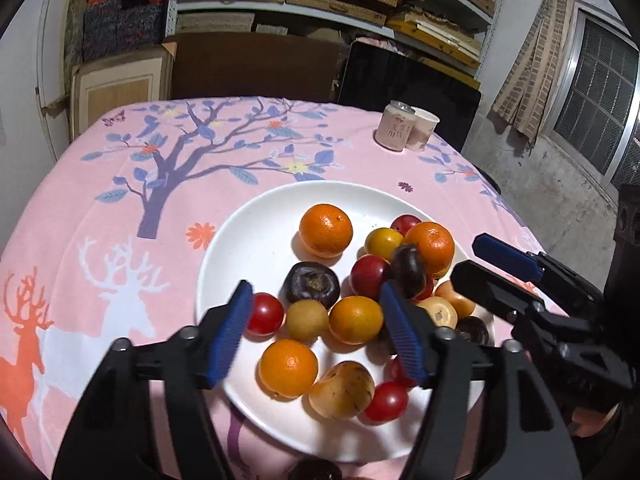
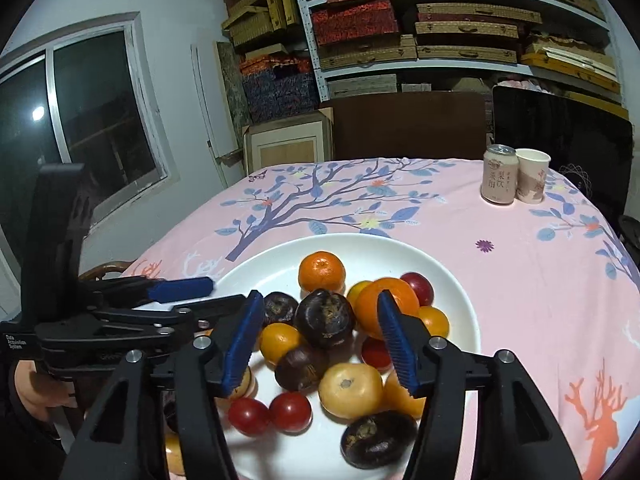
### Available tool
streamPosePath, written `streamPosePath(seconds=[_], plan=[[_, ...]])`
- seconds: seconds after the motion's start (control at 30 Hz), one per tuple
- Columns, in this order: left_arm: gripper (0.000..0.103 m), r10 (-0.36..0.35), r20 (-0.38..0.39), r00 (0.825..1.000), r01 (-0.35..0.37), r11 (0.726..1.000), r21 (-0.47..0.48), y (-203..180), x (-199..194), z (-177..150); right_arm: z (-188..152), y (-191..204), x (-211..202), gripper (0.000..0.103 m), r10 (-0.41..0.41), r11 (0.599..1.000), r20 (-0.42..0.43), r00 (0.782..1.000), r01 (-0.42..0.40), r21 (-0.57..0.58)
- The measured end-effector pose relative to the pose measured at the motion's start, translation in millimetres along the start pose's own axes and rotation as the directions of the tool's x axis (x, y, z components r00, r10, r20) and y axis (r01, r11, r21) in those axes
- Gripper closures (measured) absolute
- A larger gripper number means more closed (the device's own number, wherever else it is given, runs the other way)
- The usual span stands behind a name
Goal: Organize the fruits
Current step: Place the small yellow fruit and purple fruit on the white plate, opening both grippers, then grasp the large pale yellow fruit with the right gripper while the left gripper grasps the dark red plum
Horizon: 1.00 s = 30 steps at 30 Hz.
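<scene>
My left gripper (image 1: 316, 328) hangs over the near part of the plate (image 1: 248, 240), jaws apart, blue pads (image 1: 232, 332) clamping nothing. Seen between them: a red fruit (image 1: 264, 314), a yellow one (image 1: 307, 320) and an orange one (image 1: 355, 320), all lying loose in the plate. My right gripper (image 2: 320, 344) is likewise spread and empty, above a dark purple fruit (image 2: 326, 318) and a yellow-orange one (image 2: 280, 342) mid-plate.

All fruit I can see sits heaped in the white plate, crowding its right and near side; one mandarin (image 1: 326, 230) lies alone toward the far rim.

The plate rests near the front edge of the table, on a pink tree-print cloth (image 1: 120, 200). A can (image 2: 498, 178) and a paper cup (image 2: 532, 176) stand side by side at the far right corner.
</scene>
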<state>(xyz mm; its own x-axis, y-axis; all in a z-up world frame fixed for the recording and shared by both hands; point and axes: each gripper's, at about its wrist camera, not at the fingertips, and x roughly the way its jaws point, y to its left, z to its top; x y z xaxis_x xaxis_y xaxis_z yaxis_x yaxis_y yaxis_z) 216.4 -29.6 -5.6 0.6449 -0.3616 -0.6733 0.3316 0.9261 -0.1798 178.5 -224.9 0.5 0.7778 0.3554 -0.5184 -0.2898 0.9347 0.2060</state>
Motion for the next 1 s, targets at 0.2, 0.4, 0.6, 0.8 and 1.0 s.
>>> streamPosePath(seconds=[0.2,0.4,0.6,0.8,1.0], plan=[[0.034,0.021,0.017,1.000,-0.022,0.998,0.057,1,-33,-34,-14,-6,-28,0.041,0.039,0.999,-0.010,0.999,-0.039,0.031],[0.034,0.041,-0.005,0.999,-0.041,0.999,0.026,21,-57,-74,-47,28,-45,0.041,0.114,0.992,-0.104,0.988,-0.119,-0.045],[0.031,0.110,-0.045,0.993,-0.111,0.994,-0.025,44,-58,-100,-83,79,-39,0.042,0.167,0.968,-0.247,0.955,-0.206,-0.143],[0.031,0.097,-0.044,0.994,-0.102,0.989,-0.107,61,-60,-106,-94,111,-15,0.042,0.163,0.963,-0.324,0.932,-0.222,-0.151],[0.031,0.081,-0.052,0.995,-0.086,0.991,-0.106,61,-57,-104,-93,118,9,0.048,0.100,0.976,-0.358,0.928,-0.161,-0.146]])
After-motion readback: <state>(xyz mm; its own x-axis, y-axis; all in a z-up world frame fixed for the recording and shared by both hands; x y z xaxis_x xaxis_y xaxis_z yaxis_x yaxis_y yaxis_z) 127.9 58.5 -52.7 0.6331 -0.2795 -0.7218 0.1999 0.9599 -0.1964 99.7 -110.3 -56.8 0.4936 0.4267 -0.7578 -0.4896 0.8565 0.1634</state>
